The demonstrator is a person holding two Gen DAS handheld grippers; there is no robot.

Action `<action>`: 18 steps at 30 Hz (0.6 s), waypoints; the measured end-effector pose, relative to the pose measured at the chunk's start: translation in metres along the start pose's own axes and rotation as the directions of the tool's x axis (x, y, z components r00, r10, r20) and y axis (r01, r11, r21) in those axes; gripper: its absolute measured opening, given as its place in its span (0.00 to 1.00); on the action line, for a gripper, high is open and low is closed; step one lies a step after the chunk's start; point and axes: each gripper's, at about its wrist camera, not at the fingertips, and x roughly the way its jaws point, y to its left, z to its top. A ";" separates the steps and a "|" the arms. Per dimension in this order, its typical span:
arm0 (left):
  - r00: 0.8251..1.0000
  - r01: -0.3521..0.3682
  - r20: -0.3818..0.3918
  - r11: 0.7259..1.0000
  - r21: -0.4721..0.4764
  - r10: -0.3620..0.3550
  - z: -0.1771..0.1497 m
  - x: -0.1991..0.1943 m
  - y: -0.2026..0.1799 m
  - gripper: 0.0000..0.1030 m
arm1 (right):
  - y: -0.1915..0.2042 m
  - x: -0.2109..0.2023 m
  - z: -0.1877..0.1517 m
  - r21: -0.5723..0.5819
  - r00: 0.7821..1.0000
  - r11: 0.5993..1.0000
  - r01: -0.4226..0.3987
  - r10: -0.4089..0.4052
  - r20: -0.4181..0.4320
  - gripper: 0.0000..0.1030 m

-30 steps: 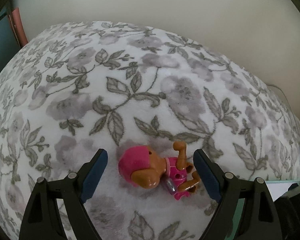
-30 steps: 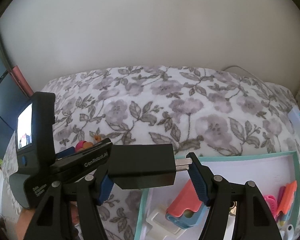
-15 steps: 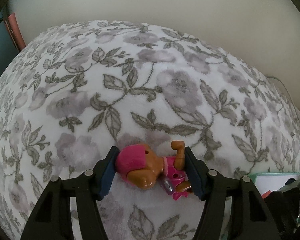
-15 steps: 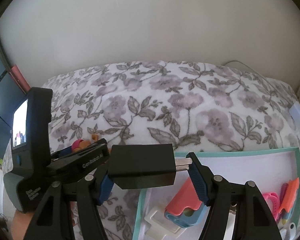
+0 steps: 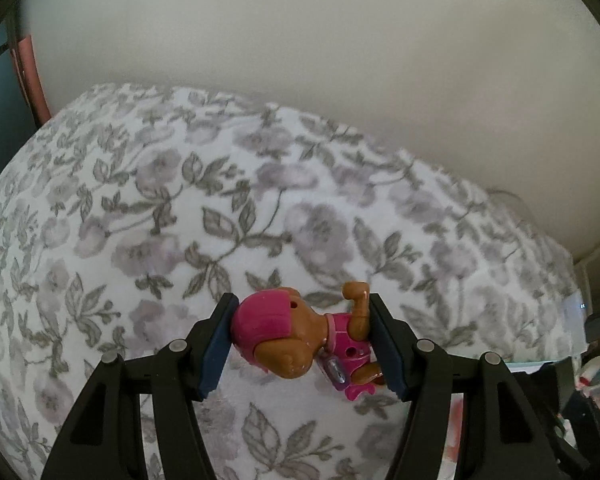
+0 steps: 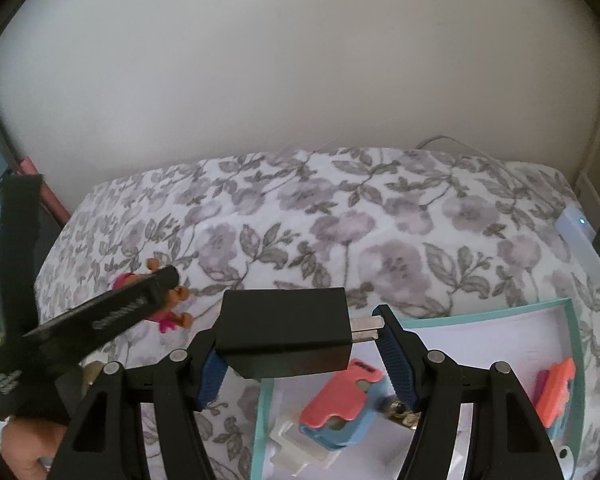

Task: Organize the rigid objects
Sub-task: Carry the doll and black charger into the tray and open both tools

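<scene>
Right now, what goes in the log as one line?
left tongs: shut on toy puppy, lifted | right tongs: shut on black charger | tray: waiting

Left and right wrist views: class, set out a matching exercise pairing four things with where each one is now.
Things:
1. toy puppy
2. black charger
3. coral and blue clip
4. white device with a lit dot

Places:
A. lying in the teal-rimmed tray
B. between the left gripper's pads
C. on the blanket's far right edge
D. in the right gripper

Pairs: 1-B, 2-D, 3-A, 4-C
</scene>
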 end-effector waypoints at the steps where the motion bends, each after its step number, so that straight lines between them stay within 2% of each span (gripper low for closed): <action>1: 1.000 0.005 0.008 1.000 0.003 -0.005 0.001 -0.004 -0.001 0.64 | -0.003 -0.003 0.001 0.007 1.000 1.000 0.002 -0.002 0.005 0.68; 12: 0.998 0.044 0.051 0.995 0.086 -0.048 -0.001 -0.044 -0.039 0.64 | -0.027 -0.023 0.001 0.032 0.998 0.997 0.066 -0.065 -0.004 0.68; 18: 0.998 0.046 0.024 0.990 0.134 -0.050 -0.015 -0.058 -0.062 0.64 | -0.043 -0.033 -0.006 0.065 0.995 0.993 0.101 -0.099 -0.031 0.68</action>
